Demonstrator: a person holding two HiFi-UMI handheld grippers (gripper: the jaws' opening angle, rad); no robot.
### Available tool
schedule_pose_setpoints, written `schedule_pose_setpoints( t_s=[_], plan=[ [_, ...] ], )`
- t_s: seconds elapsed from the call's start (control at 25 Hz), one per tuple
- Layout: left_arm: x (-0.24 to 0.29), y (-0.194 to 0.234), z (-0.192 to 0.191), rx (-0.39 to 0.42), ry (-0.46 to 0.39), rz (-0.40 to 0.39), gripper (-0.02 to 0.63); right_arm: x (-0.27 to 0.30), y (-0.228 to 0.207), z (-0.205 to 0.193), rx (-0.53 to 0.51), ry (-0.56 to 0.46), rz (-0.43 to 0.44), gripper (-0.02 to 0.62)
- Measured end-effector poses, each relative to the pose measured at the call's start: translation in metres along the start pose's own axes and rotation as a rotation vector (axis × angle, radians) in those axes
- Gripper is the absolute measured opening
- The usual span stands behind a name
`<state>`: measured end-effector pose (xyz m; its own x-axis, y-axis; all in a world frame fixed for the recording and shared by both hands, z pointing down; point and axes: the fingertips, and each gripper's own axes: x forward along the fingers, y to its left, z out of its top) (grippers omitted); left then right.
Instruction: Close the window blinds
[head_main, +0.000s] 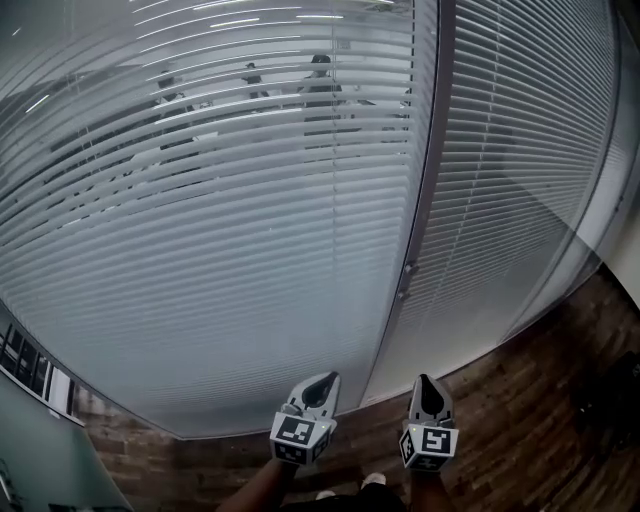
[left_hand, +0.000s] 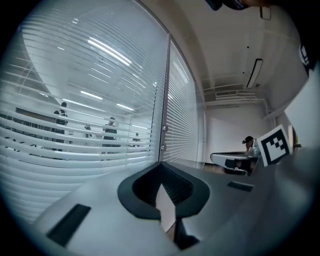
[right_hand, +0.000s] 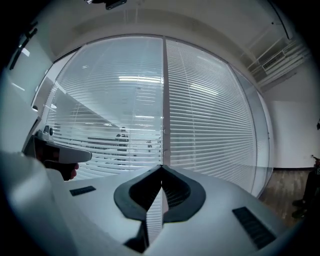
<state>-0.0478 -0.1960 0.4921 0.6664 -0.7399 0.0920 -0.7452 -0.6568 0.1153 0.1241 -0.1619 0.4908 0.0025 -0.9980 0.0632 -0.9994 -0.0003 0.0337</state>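
Two panels of white slatted window blinds fill the head view. The left blinds have their slats tilted partly apart, and people show through the glass behind them. The right blinds look denser. A grey upright frame with two small knobs divides them. My left gripper and right gripper are held low, short of the blinds, side by side, touching nothing. Both are shut and empty. The left gripper faces the left panel near the frame. The right gripper points at the frame.
A wooden floor runs below the blinds. A dark object sits on it at the far right. A desk edge with a keyboard is at the lower left. A white wall stands to the right.
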Motion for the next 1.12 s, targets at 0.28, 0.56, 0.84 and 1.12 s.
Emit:
schedule_pose_setpoints(
  t_s=[0.28,0.56,0.84,1.12],
  plan=[
    [0.017,-0.002,0.003,0.025,-0.008,0.019,0.000,0.023,-0.010,0.004,-0.003,-0.026,0.028,0.003],
    [0.045,0.006,0.009,0.029,-0.020,0.067,0.000,0.058,-0.013,0.017,-0.006,-0.051,0.095,0.003],
    [0.078,0.015,0.019,-0.006,-0.020,0.111,0.000,0.092,-0.015,0.032,-0.034,-0.050,0.183,0.003],
    [0.101,0.018,0.022,0.027,-0.011,0.166,0.000,0.118,-0.020,0.033,-0.062,-0.046,0.249,0.003]
  ],
)
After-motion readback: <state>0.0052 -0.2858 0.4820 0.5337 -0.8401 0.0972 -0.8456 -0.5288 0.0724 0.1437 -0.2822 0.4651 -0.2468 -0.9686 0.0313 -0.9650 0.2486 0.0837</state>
